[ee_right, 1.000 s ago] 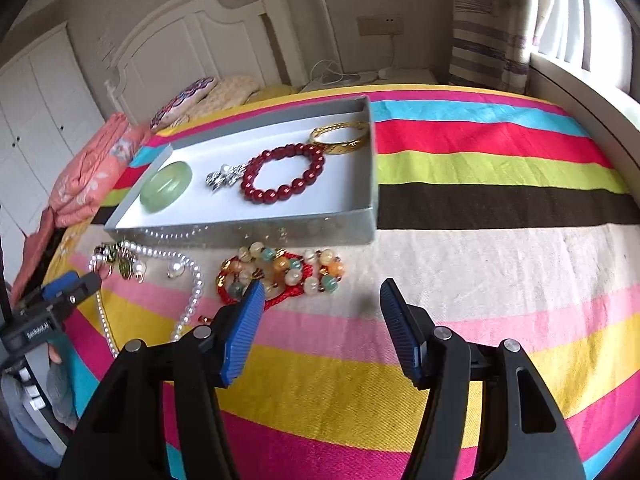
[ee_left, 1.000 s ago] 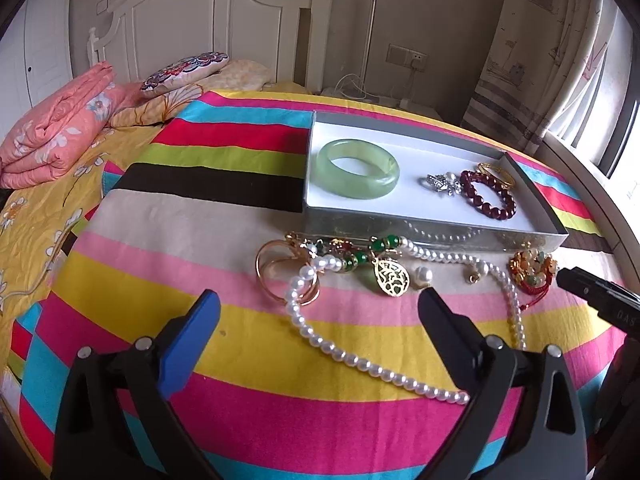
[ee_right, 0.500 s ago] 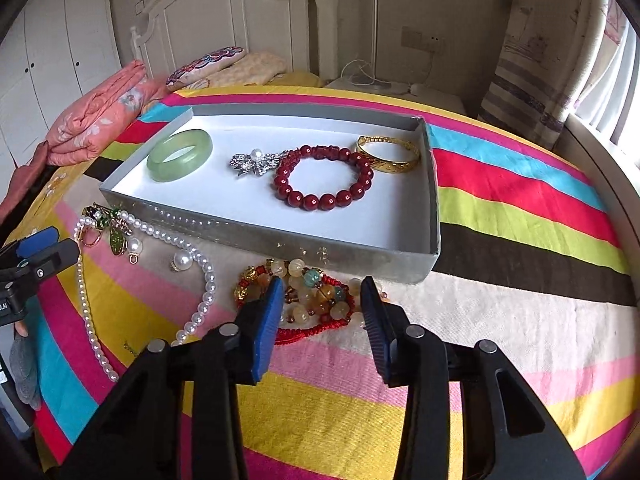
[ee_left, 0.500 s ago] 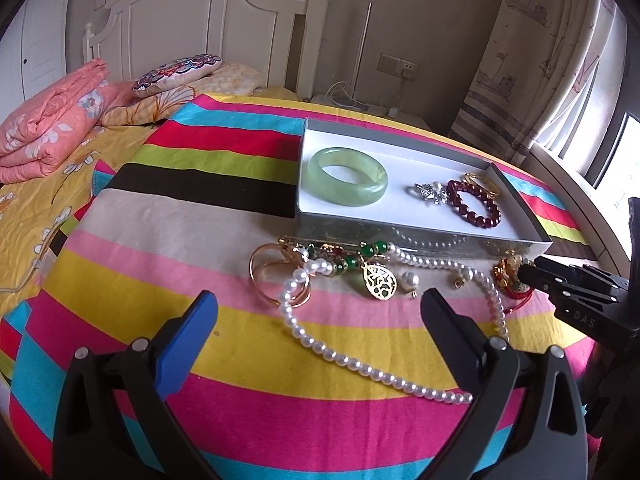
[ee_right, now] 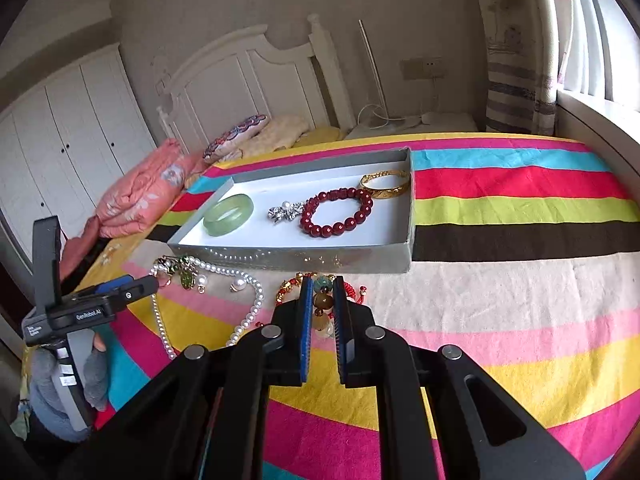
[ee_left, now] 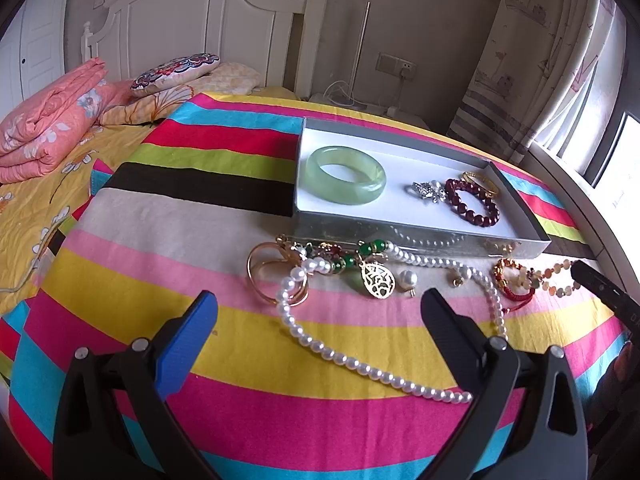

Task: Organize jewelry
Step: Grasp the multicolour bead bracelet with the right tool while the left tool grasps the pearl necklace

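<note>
right tool (ee_right: 320,300) is pinching the multicoloured bead bracelet (ee_right: 322,302) on the bed just before the shallow grey box's (ee_right: 280,258) front wall. left tool (ee_left: 320,312) is gaping wide over the pearl strand (ee_left: 360,364), striped blanket (ee_right: 520,300) lying open rightward.

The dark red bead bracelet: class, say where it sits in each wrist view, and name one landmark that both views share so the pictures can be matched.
Left wrist view: the dark red bead bracelet lies right of centre, at the right end of the grey tray.
Right wrist view: the bracelet sits near the centre, again towards the tray's right end.
Shared landmark: the green jade bangle at the tray's left end.
</note>
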`<state>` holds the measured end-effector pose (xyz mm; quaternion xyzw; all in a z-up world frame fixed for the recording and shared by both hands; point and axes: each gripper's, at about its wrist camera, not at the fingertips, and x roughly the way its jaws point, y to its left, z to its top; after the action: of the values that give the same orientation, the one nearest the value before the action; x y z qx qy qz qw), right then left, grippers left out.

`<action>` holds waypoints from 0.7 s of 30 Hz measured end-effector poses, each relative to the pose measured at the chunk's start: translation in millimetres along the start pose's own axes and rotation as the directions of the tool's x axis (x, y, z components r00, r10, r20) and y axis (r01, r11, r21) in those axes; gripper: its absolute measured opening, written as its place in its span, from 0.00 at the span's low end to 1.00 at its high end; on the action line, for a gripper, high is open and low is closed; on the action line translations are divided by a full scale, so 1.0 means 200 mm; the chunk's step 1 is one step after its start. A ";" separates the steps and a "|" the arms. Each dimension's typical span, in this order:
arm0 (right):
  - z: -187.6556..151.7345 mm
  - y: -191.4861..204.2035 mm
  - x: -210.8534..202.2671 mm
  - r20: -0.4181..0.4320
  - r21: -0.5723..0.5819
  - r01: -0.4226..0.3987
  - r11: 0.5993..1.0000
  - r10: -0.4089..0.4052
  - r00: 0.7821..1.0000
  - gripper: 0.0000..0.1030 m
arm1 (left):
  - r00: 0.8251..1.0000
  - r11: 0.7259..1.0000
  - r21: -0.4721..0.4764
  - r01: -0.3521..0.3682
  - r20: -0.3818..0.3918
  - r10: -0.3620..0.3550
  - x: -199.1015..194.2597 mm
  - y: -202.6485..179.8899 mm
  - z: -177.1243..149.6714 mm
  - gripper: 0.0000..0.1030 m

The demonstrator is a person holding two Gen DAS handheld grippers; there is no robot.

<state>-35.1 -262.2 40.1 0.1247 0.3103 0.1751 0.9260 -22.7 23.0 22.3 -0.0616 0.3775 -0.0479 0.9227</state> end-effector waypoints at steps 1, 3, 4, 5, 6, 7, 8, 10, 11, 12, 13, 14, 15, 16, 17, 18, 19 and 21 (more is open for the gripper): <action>0.00 0.00 -0.02 0.021 0.003 -0.003 1.000 0.003 1.000 0.10 | 1.000 1.000 0.002 0.005 0.000 -0.005 0.00 0.00 0.00 0.98; 0.00 -0.01 -0.05 0.053 0.010 -0.012 1.000 0.012 0.999 0.10 | 1.000 1.000 0.013 0.011 -0.005 -0.011 0.01 -0.01 0.00 0.98; 0.00 -0.01 -0.07 0.064 0.014 -0.021 1.000 0.020 0.998 0.10 | 1.000 1.000 0.023 0.013 -0.010 -0.013 0.01 -0.01 0.00 0.98; -0.01 -0.01 -0.08 0.071 0.016 -0.034 0.999 0.033 0.997 0.10 | 1.000 0.999 0.035 0.015 -0.014 -0.014 0.02 -0.02 -0.01 0.98; -0.01 -0.01 -0.09 0.074 0.017 -0.049 0.999 0.047 0.996 0.10 | 1.000 0.999 0.048 0.016 -0.018 -0.016 0.02 -0.04 -0.01 0.98; -0.01 0.00 -0.10 0.083 0.016 -0.061 0.998 0.060 0.995 0.10 | 1.000 0.998 0.063 0.018 -0.024 -0.017 0.02 -0.05 -0.01 0.98; -0.02 0.00 -0.12 0.095 0.012 -0.075 0.997 0.073 0.993 0.10 | 0.999 0.997 0.077 0.022 -0.029 -0.020 0.03 -0.06 -0.01 0.98; -0.03 0.01 -0.15 0.121 0.007 -0.101 0.995 0.099 0.988 0.10 | 0.999 0.994 0.103 0.025 -0.035 -0.021 0.03 -0.08 -0.02 0.98; -0.04 0.02 -0.16 0.126 0.007 -0.108 0.994 0.106 0.986 0.10 | 0.999 0.994 0.109 0.021 -0.031 -0.017 0.03 -0.09 -0.02 0.98; -0.04 0.02 -0.17 0.124 0.004 -0.119 0.993 0.118 0.985 0.10 | 0.999 0.994 0.108 0.020 -0.028 -0.017 0.02 -0.09 -0.02 0.98; -0.05 0.03 -0.17 0.122 0.001 -0.124 0.992 0.123 0.985 0.10 | 1.000 0.994 0.103 0.021 -0.021 -0.019 0.01 -0.08 -0.02 0.97; -0.06 0.03 -0.19 0.126 -0.003 -0.127 0.992 0.126 0.984 0.10 | 1.000 0.996 0.091 0.018 -0.008 -0.018 0.00 -0.07 -0.02 0.97; -0.06 0.04 -0.20 0.127 -0.010 -0.132 0.991 0.132 0.983 0.10 | 1.000 0.997 0.079 0.019 0.004 -0.020 -0.01 -0.06 -0.03 0.97; -0.07 0.05 -0.21 0.127 -0.020 -0.138 0.990 0.139 0.982 0.10 | 1.000 0.997 0.073 0.028 0.011 -0.029 -0.03 -0.05 -0.03 0.97; -0.07 0.06 -0.22 0.128 -0.027 -0.138 0.990 0.140 0.982 0.10 | 0.999 0.996 0.076 0.043 0.014 -0.044 -0.05 -0.05 -0.04 0.97; -0.08 0.06 -0.24 0.131 -0.035 -0.136 0.990 0.139 0.982 0.10 | 0.999 0.995 0.084 0.050 0.015 -0.052 -0.07 -0.05 -0.05 0.97; -0.08 0.07 -0.24 0.132 -0.043 -0.136 0.990 0.141 0.981 0.10 | 0.998 0.994 0.097 0.057 0.012 -0.059 -0.09 -0.06 -0.07 0.97; -0.09 0.06 -0.26 0.140 -0.046 -0.141 0.989 0.146 0.979 0.10 | 0.997 0.989 0.131 0.073 0.003 -0.074 -0.13 -0.08 -0.10 0.97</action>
<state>-89.3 -269.3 57.9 0.1425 0.2301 0.2376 0.9329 -55.6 9.9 27.2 -0.0149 0.3674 -0.1064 0.9238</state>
